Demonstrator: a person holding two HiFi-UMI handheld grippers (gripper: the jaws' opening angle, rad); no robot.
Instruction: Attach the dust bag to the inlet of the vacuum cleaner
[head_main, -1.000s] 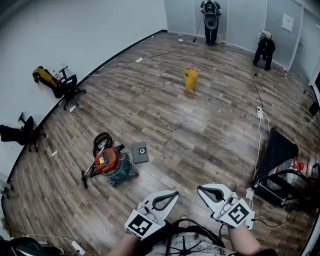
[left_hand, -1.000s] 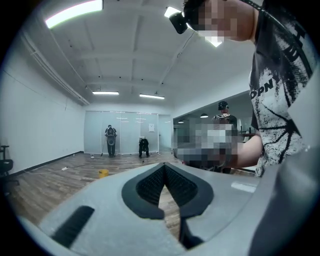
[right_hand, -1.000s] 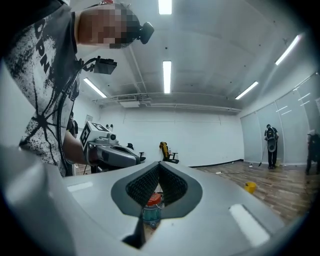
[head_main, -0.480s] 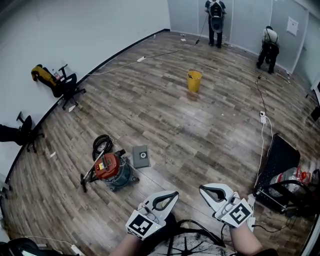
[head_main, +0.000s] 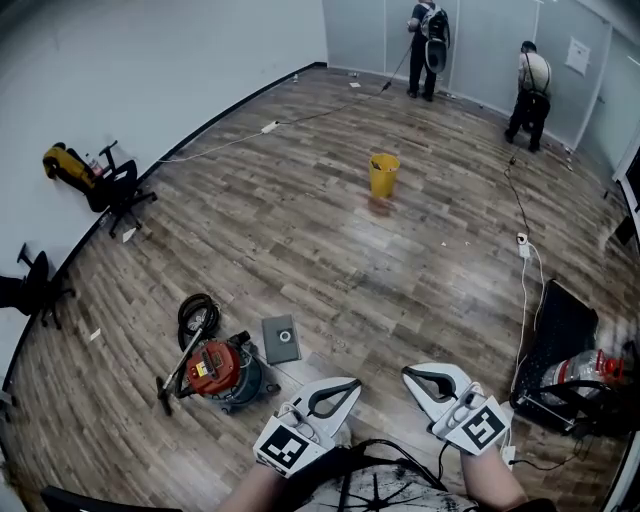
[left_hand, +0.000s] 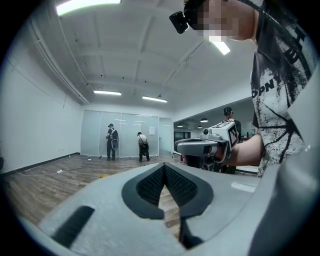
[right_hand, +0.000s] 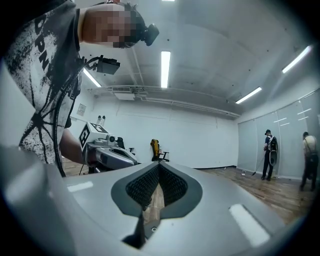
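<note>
Black chairs (head_main: 118, 190): 2 of them, far off to the left of the left gripper, by the white wall (head_main: 150, 70).
Hose (head_main: 197, 312): black and curled in a ring, just beside the vacuum cleaner, on the side away from the grippers.
Vacuum cleaner (head_main: 215, 368): red and green, on the wood floor (head_main: 300, 230), near the left gripper and to its left.
Dust bag (head_main: 281, 339): a flat grey square with a round hole in the middle. It lies on the floor just beside the vacuum cleaner, ahead of the left gripper and a little to its left. It is apart from both grippers.
Left gripper (head_main: 350, 384): jaws pressed together, pinching nothing, held up over the floor.
Bucket (head_main: 383, 173): yellow, far ahead of both grippers.
Right gripper (head_main: 409, 374): jaws pressed together, pinching nothing, just beside the left gripper.
People (head_main: 430, 45): 2 of them, standing very far ahead by the glass wall.
Black stand (head_main: 558, 325): on the floor near the right gripper, to its right.
</note>
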